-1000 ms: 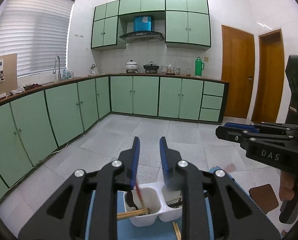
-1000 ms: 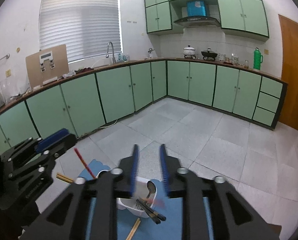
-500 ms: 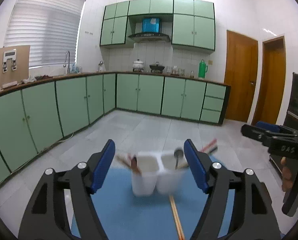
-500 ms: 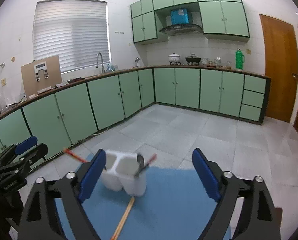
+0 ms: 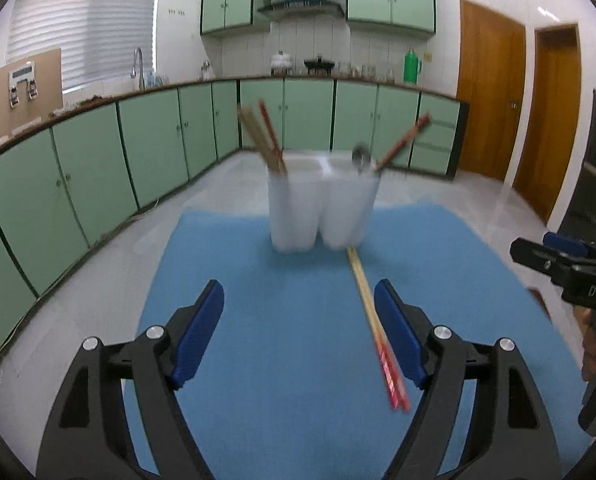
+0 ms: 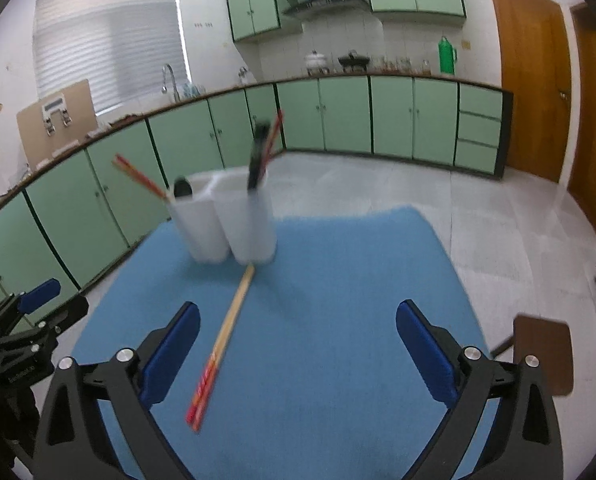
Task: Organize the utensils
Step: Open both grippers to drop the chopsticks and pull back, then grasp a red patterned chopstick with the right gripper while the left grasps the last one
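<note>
On my left wrist view, the left gripper (image 5: 298, 332) is spread wide and empty over the mat (image 5: 258, 320), the blurred holder (image 5: 321, 200) stands ahead with chopsticks (image 5: 264, 136) and a spoon (image 5: 361, 157) in it, and a loose pair (image 5: 373, 328) lies against its base. On my right wrist view, the right gripper (image 6: 298, 356) is likewise apart and empty; the holder's contents are too smeared for me to sort.

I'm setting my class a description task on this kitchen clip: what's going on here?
A person holds two grippers, left and right, both open and empty, above a blue mat. A white two-compartment plastic holder stands on it with chopsticks and a spoon inside. One wooden, red-tipped chopstick pair lies on the mat, unsorted.
</note>
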Motion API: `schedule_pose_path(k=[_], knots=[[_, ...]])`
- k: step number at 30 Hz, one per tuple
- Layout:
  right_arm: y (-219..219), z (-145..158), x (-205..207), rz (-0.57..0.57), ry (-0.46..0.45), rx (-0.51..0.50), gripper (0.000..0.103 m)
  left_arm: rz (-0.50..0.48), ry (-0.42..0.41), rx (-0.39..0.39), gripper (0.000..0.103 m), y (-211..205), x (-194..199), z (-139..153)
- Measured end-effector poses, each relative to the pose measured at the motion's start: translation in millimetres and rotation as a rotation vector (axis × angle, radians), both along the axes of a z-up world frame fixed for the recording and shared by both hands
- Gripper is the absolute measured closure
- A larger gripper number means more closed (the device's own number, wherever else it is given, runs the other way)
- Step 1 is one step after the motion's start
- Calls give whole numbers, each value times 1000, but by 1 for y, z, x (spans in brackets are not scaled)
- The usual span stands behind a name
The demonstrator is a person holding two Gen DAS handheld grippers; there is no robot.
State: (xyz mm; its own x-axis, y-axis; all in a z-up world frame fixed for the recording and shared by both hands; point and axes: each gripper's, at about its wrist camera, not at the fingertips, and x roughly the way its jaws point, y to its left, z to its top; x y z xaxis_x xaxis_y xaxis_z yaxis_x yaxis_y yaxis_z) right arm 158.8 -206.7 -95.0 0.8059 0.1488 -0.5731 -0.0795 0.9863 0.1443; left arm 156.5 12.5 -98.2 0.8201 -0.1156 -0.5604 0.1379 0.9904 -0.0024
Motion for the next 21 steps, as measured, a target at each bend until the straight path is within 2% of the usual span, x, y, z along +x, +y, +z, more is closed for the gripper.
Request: schedule_pose_path(k=[5, 10, 18, 21], knots=[[6, -31, -12, 2, 51, 0, 7, 16, 76, 28, 28, 5, -10, -36], [22, -60, -22, 30, 105, -13, 7, 35, 124, 27, 28, 14, -15, -57], [49, -82, -31, 70, 155, -44, 8, 61, 160, 13, 28, 24, -15, -68], [56, -90, -33, 77, 182, -51, 12, 72, 171, 4, 28, 27, -15, -71]])
